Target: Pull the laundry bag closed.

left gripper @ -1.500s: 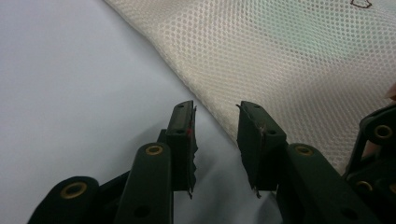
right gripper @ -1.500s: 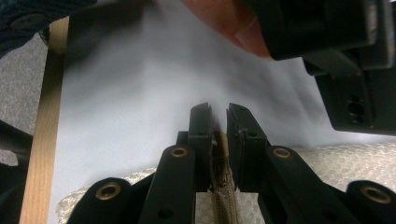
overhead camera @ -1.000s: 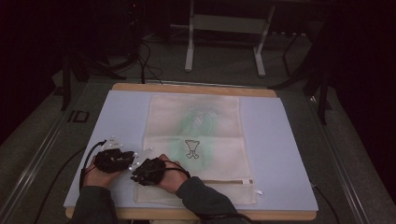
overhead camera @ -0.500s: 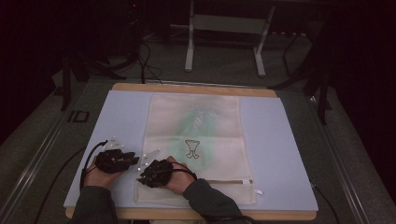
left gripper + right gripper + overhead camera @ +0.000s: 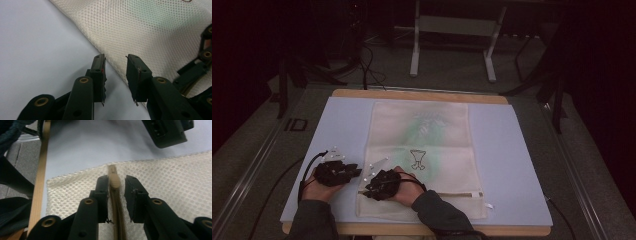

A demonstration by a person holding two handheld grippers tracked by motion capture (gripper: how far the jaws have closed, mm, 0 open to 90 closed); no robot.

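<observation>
A cream mesh bag lies flat on a pale blue mat. A zipper runs along the bag's near edge. My right gripper is at the bag's near left corner. In the right gripper view its jaws straddle the tan zipper pull with a small gap; they have just been opening. My left gripper sits just left of the bag. Its jaws are apart over the bag's edge and have just been closing a little, with nothing pinched.
The wooden table edge runs along the front, close to the right gripper. A metal stand and cables stand on the dark floor behind the table. The two grippers are close together, a hand's width apart.
The right hand has shifted slightly to the right along the bag's near edge. The left hand has kept its place.
</observation>
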